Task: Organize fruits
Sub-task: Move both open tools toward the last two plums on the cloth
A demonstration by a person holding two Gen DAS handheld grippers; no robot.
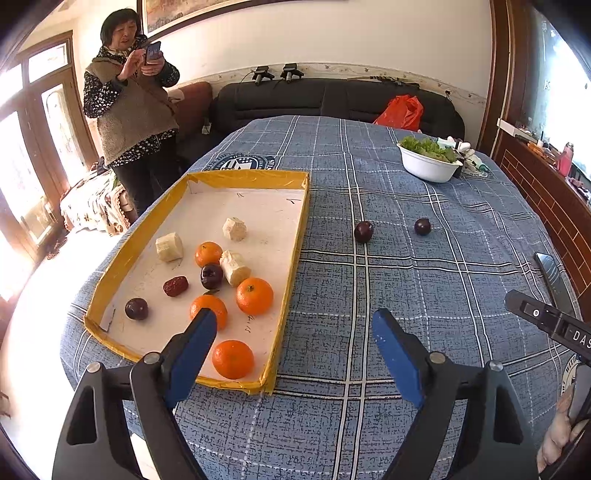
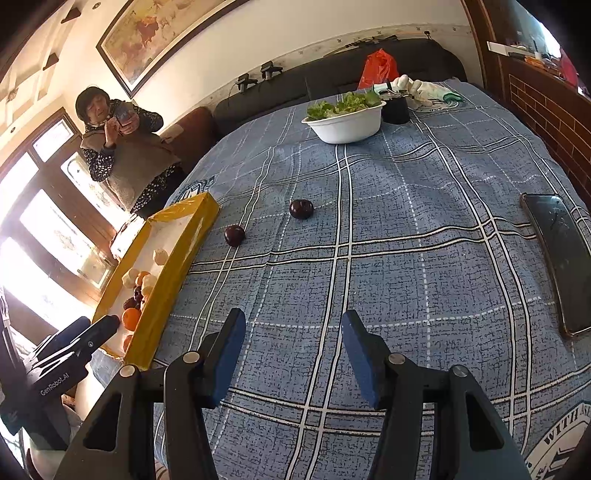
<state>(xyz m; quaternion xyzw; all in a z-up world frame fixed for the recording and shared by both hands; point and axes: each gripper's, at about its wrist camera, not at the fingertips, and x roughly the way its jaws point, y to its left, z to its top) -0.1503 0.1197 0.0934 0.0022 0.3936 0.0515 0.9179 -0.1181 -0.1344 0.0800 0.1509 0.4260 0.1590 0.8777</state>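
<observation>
Both the left gripper [image 1: 295, 332] and right gripper [image 2: 293, 334] hang released, empty; two plums [image 2: 235, 235] [image 2: 301, 209] lie at eleven o'clock beside the tray [image 2: 173, 280]; round, they may roll when nudged.

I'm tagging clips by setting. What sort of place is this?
Most likely a home living room. A dark sofa runs along the wall behind the cloth-covered table, a framed painting hangs above it, and a white bowl of greens sits on the table.
</observation>
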